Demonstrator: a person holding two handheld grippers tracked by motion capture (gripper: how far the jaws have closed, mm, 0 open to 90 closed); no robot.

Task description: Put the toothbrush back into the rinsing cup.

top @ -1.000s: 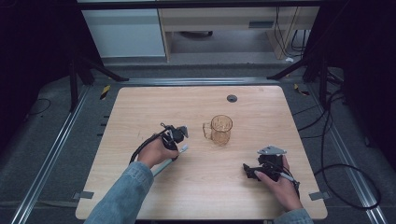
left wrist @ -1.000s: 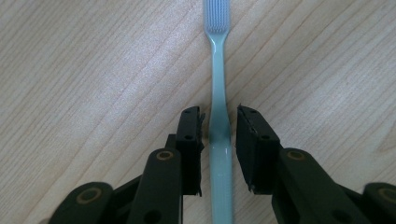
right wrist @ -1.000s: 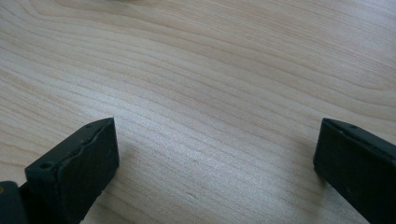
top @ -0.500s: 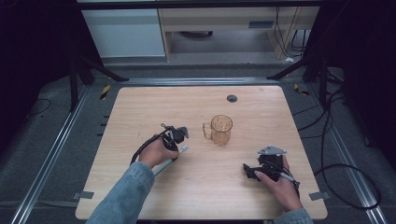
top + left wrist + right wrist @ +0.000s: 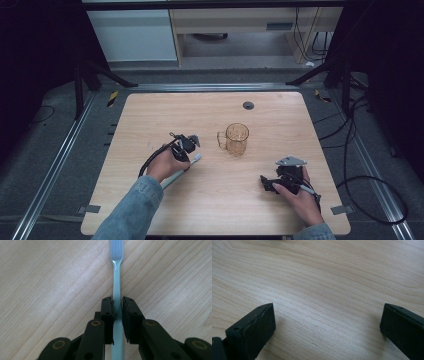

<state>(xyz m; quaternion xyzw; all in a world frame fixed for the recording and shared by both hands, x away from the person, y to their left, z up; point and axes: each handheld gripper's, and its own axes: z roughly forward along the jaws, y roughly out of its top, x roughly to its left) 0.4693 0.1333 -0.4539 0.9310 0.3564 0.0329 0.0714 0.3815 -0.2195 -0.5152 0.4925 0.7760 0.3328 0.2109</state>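
Observation:
A pale green toothbrush (image 5: pixel 117 282) lies on the wooden table (image 5: pixel 150 115), its bristled head pointing away from my left gripper (image 5: pixel 117 302). That gripper is shut on the toothbrush handle, one jaw pressed to each side. In the high view the left gripper (image 5: pixel 186 145) sits left of centre, with the toothbrush (image 5: pixel 195 159) poking out beside the hand. A clear amber glass mug (image 5: pixel 236 139) stands upright just right of it, handle turned toward the left gripper. My right gripper (image 5: pixel 327 320) rests low over bare wood with its jaws wide apart; in the high view the right gripper (image 5: pixel 267 184) is at the front right.
A small dark round grommet (image 5: pixel 248 105) is set in the table near its far edge. Black cables (image 5: pixel 370 185) trail off the right side over the floor. A white cabinet (image 5: pixel 132 35) and a low shelf stand beyond the table.

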